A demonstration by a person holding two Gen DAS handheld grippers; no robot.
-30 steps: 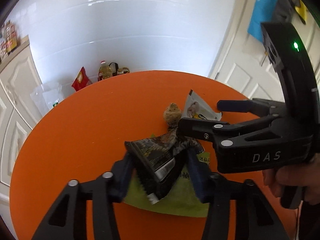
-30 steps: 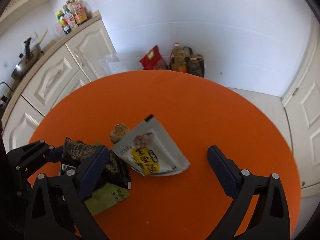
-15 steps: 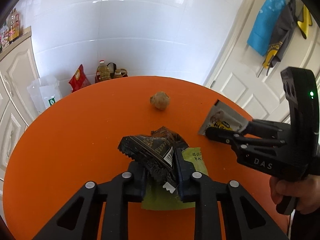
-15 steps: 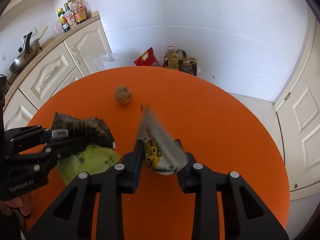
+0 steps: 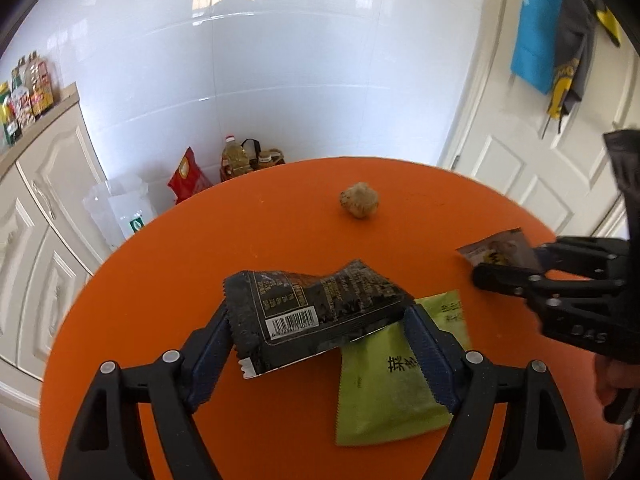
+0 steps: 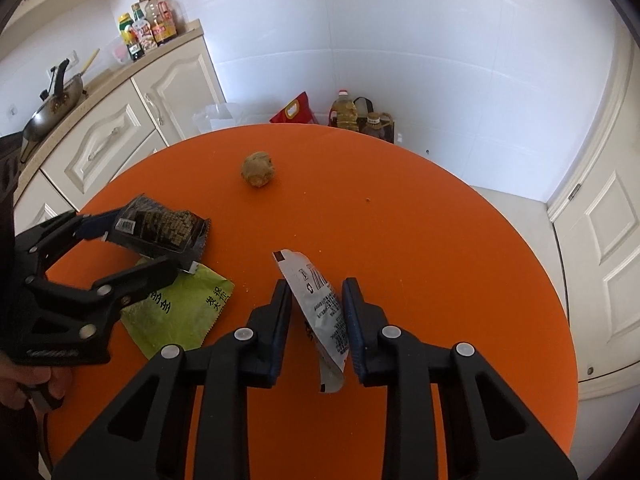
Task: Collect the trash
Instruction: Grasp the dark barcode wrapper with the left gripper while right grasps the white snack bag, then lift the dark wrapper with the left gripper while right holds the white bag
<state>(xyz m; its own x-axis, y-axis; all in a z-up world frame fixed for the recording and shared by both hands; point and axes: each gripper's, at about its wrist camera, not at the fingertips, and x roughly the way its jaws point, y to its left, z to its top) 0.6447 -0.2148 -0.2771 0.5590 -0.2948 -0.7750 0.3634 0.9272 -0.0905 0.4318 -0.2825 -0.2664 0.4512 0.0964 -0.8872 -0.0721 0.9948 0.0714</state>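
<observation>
With the silver wrapper (image 6: 320,312) gripped at lower centre by the right gripper (image 6: 316,316), the black wrapper (image 5: 312,312) is seen between the left gripper (image 5: 320,344) fingers, just opened wide, above the orange bench (image 6: 420,220); a re-grasp is likely needed.

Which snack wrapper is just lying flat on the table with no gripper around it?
The green wrapper. It lies flat on the orange table, while the black wrapper sits between the left gripper's jaws and the white wrapper is pinched upright.
</observation>
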